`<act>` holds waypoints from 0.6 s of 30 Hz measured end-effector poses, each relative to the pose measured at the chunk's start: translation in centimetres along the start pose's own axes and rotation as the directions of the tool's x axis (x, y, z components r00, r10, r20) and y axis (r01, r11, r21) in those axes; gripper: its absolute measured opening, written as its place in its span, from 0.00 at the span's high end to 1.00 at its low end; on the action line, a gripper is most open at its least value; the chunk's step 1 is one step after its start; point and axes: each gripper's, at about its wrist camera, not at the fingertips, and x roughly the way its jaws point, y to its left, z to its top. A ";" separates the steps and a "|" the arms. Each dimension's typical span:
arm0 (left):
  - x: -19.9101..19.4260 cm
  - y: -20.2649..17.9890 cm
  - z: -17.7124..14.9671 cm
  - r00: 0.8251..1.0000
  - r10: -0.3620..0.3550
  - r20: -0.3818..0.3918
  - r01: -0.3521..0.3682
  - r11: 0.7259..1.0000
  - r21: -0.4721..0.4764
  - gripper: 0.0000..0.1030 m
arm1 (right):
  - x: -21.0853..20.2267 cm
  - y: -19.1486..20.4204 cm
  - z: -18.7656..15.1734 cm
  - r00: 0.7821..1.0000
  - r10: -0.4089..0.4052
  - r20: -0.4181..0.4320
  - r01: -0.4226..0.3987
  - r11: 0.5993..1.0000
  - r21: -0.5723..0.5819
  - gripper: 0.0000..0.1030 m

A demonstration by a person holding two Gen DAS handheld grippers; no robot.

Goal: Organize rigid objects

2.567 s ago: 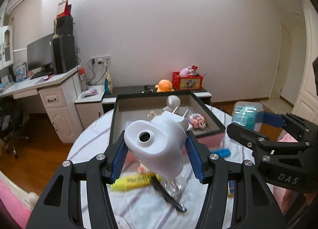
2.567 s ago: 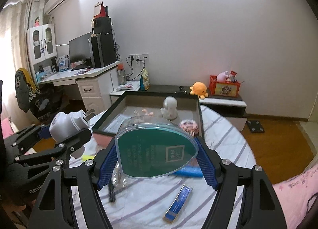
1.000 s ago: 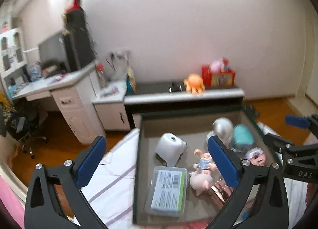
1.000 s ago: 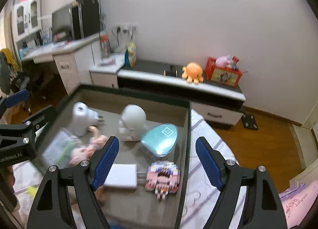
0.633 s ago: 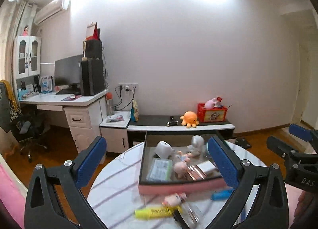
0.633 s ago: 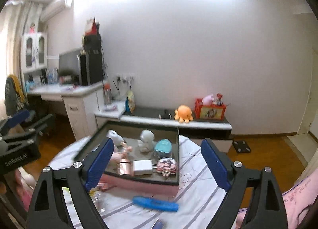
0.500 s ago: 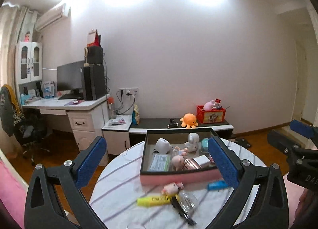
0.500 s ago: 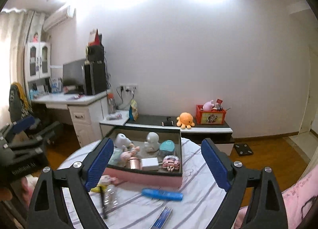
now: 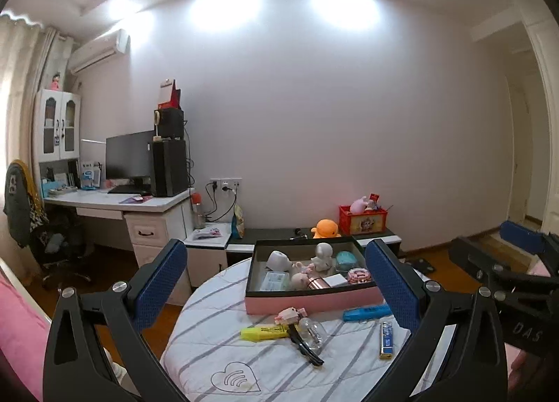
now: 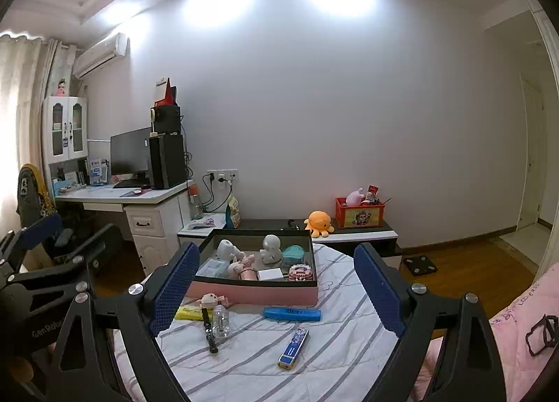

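Observation:
A pink box with a dark inside stands at the far side of a round striped table. In it lie a white plug adapter, a teal case, a white figurine and other small items. On the table lie a yellow highlighter, a blue marker, a clear bottle, a black pen and a slim blue pack. My left gripper and right gripper are both open and empty, held back from the table.
A white desk with monitor and speakers stands at the left. A low cabinet with an orange plush and a red crate runs along the wall. Pink bedding lies at the right. A chair is far left.
Both grippers let go of the white adapter and the teal case into the box, opened, and pulled back up and away from the table.

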 end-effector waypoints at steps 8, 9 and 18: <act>-1.0 0.3 0.1 1.000 0.013 0.011 -0.013 1.000 -0.010 0.00 | -1.4 0.5 -0.4 1.000 -0.011 0.015 0.012 1.000 -0.022 0.11; -1.1 0.3 0.1 1.000 0.014 0.015 -0.014 1.000 -0.008 0.00 | -1.5 0.5 -0.3 1.000 -0.011 0.015 0.012 1.000 -0.023 0.11; -1.9 0.0 0.4 0.999 0.021 0.037 -0.021 1.000 0.008 0.00 | -2.5 0.2 -0.5 0.999 -0.020 0.027 0.021 1.000 -0.020 0.11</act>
